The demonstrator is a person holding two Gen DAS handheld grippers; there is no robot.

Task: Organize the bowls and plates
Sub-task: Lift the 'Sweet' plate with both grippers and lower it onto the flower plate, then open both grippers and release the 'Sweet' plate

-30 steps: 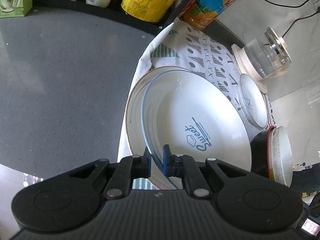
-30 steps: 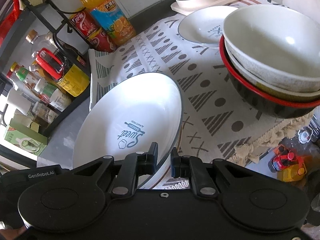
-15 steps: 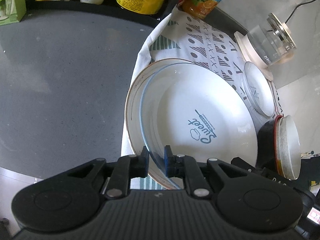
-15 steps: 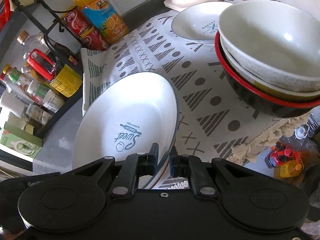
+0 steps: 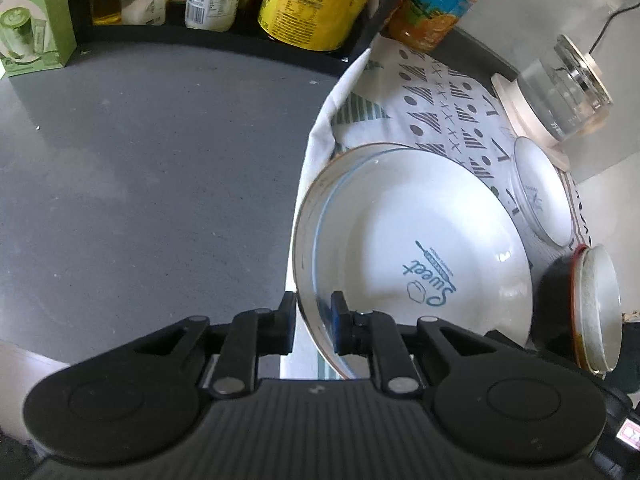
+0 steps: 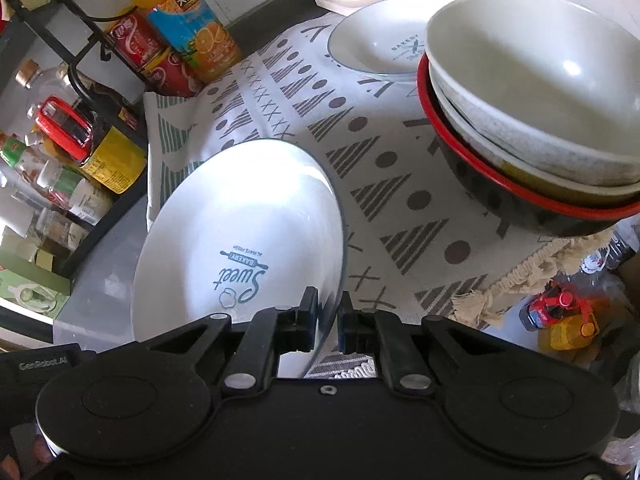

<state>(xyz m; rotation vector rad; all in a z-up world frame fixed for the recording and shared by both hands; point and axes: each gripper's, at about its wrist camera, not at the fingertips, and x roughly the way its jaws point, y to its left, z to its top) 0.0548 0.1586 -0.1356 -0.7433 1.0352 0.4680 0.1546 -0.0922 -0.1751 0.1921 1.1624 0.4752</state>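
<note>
A large white plate with blue "Sweet" print [image 5: 404,240] [image 6: 244,236] rests in a brown-rimmed plate [image 5: 310,200] under it, on the patterned cloth [image 6: 360,152]. My left gripper [image 5: 314,324] straddles the rims of both plates at their near left edge, jaws slightly apart. My right gripper [image 6: 328,320] is shut on the white plate's opposite rim. A smaller white plate [image 6: 380,44] [image 5: 540,196] lies further back. A stack of bowls, white ones in a black red-rimmed bowl [image 6: 532,120] [image 5: 580,304], stands at the right.
A rack with bottles and jars [image 5: 312,4] [image 6: 80,140] lines the back left. A glass kettle on a cream base [image 5: 560,84] stands behind the small plate. Grey counter [image 5: 140,180] lies left of the cloth. The cloth's fringed edge [image 6: 520,276] overhangs the counter.
The left gripper's jaws have opened a little around the plate rims. Both cameras have shifted slightly; the plates stay in place.
</note>
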